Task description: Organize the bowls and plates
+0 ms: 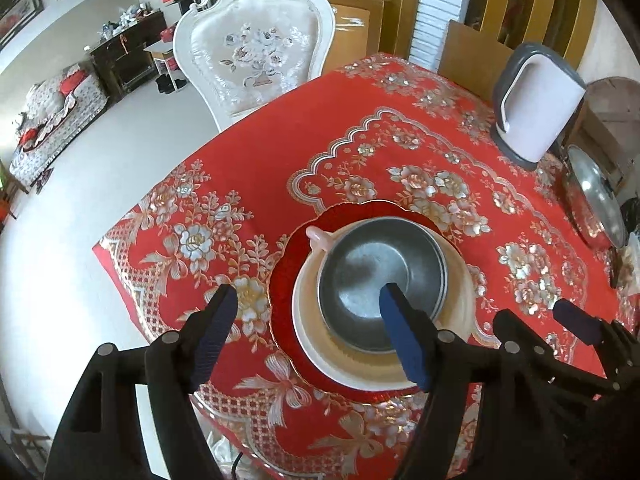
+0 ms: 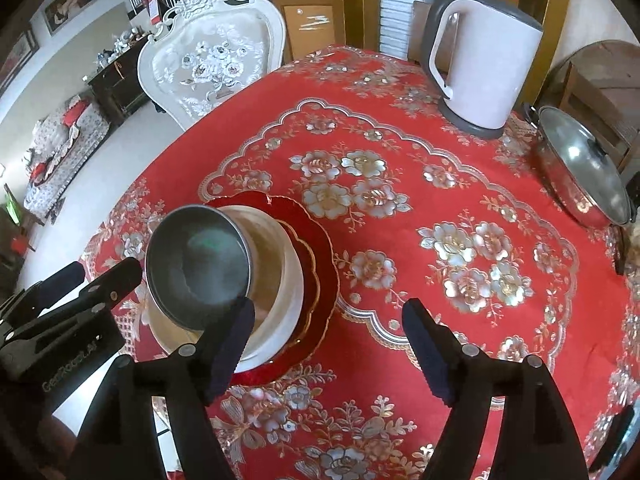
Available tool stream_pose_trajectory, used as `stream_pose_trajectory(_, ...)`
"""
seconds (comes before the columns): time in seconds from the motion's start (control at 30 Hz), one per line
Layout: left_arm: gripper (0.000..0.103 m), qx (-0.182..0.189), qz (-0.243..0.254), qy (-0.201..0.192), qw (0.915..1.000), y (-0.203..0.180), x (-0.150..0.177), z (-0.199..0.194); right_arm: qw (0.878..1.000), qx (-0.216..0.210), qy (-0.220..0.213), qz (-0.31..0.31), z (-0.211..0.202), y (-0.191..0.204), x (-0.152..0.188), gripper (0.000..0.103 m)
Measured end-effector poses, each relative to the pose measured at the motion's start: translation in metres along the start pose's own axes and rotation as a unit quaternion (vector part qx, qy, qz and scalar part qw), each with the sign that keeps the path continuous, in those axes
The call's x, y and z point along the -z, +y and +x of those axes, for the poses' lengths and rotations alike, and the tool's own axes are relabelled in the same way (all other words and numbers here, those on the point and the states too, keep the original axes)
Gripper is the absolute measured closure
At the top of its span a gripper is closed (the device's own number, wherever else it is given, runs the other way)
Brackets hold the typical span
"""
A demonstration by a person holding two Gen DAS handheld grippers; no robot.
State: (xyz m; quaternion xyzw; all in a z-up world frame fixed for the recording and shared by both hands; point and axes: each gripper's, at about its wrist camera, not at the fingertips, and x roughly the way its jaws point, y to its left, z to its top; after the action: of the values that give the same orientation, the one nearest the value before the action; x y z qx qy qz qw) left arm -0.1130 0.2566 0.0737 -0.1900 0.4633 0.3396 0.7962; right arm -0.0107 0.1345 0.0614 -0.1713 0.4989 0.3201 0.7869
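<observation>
A stack stands on the red floral tablecloth: a red gold-rimmed plate at the bottom, a cream handled bowl on it, and a steel bowl nested inside, with a second steel rim showing under it. My left gripper is open above the stack, one finger over the steel bowl and the other outside the plate's left rim. My right gripper is open and holds nothing, just right of the stack, beside the plate, the cream bowl and the steel bowl.
A white and grey electric kettle stands at the table's far side. A lidded steel pan sits at the far right edge. An ornate white chair is pushed against the far left side. The table's edge drops to the floor just left of the stack.
</observation>
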Motion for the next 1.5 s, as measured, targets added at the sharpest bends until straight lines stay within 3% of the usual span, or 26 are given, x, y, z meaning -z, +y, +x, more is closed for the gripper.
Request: stream_pose_trajectory(1.5, 0.029, -0.024, 0.025, 0.003, 0.9994, -0.014, 0.016, -0.002, 1.0, 0.009, 0.02, -0.002, 0.002, -0.003, 0.017, 0.023)
